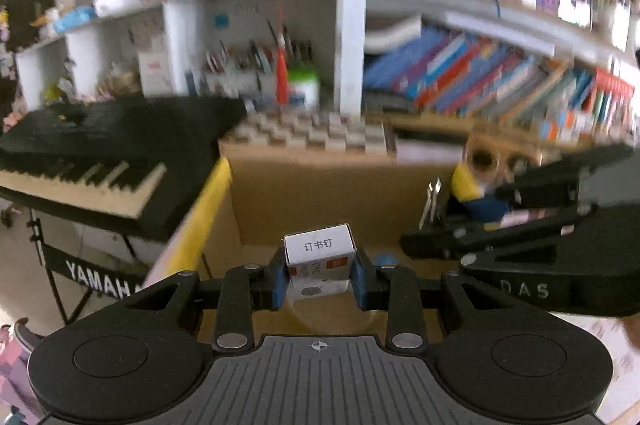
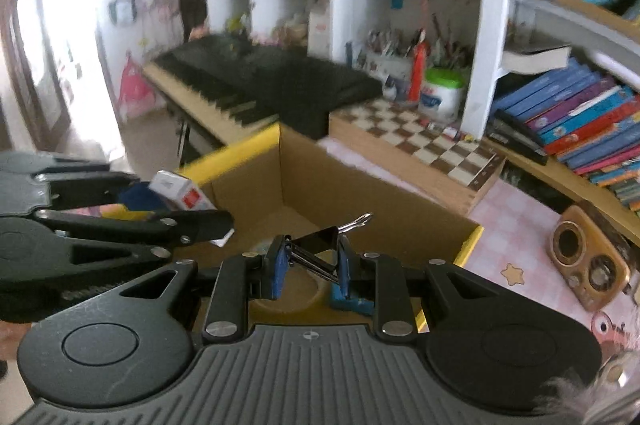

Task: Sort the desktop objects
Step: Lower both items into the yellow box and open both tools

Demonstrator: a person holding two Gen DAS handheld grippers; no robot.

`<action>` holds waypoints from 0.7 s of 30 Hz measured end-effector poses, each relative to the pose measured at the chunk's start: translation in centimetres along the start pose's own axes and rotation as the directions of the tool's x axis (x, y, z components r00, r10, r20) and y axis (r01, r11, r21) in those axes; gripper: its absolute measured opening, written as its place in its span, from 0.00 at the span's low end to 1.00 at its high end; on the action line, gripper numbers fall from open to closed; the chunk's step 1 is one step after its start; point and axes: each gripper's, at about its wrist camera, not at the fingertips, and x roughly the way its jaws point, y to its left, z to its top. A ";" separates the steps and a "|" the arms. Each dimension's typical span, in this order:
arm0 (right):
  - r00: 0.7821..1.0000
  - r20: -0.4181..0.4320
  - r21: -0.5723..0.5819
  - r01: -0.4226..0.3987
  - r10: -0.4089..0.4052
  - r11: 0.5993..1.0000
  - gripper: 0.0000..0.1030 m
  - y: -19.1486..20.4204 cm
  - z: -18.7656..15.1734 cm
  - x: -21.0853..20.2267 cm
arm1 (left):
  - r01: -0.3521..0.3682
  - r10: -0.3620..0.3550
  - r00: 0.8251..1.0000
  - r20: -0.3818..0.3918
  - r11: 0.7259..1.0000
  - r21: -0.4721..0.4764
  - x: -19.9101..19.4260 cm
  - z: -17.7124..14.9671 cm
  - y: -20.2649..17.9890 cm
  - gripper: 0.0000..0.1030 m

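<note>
— So, from the left wrist camera, what is the left gripper (image 1: 320, 275) doing?

— Its blue pads (image 1: 280, 281) are clamped on a small white staple box (image 1: 320, 257) with a printed label on top and red marks on its front. The box sits upright between the fingers, above the open cardboard box (image 1: 320, 185), roughly over the middle of its near side.

— Anything else in that view?

— The right gripper (image 1: 424, 245) reaches in from the right edge, over the carton's right side. A black keyboard (image 1: 100, 153) lies beyond the carton's yellow-edged left wall, and a chessboard (image 1: 312, 133) sits behind its far wall.

— And the right wrist camera?

— The right gripper (image 2: 310, 265) is closed on a black binder clip (image 2: 320, 245), which is tilted, one wire handle poking up to the right. It hangs over the carton's (image 2: 360, 193) near right corner. The left gripper (image 2: 188, 213) comes in from the left edge with the staple box (image 2: 180, 191) in its grip, above the carton's left wall. A gold retro radio (image 2: 588, 261) rests on the pink tablecloth (image 2: 516, 225) to the right of the carton.
</note>
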 end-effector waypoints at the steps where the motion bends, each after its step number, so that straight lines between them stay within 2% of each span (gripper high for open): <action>1: 1.000 -0.020 -0.019 -0.004 0.004 1.000 0.23 -0.1 -0.1 0.7 | -0.002 0.002 0.999 -0.039 1.000 0.015 0.8 -0.2 -0.1 0.30; 4: 0.997 -0.069 -0.143 -0.054 0.044 0.988 0.23 0.1 -0.3 2.4 | -0.005 0.017 0.991 -0.135 0.997 0.083 2.6 -0.9 -0.6 0.30; 6: 0.993 -0.108 -0.255 -0.081 0.054 0.963 0.23 0.8 -0.7 3.3 | -0.003 0.022 0.985 -0.172 0.994 0.112 3.4 -1.2 -0.8 0.30; 10: 0.975 -0.209 -0.389 -0.154 0.076 0.908 0.23 1.3 -1.1 5.3 | -0.013 0.045 0.979 -0.200 0.988 0.156 4.1 -1.6 -1.1 0.30; 17: 0.942 -0.328 -0.457 -0.216 0.062 0.863 0.23 1.0 -1.4 8.2 | 0.010 0.020 0.975 -0.222 0.991 0.131 5.0 -1.3 -1.0 0.31; 19: 0.940 -0.335 -0.459 -0.227 0.069 0.859 0.23 1.0 -1.3 8.3 | 0.014 0.013 0.974 -0.225 0.993 0.118 5.2 -1.3 -0.9 0.33; 21: 0.934 -0.350 -0.455 -0.236 0.070 0.859 0.23 0.8 -1.2 8.5 | 0.000 0.022 0.973 -0.230 0.996 0.092 5.3 -1.4 -0.5 0.47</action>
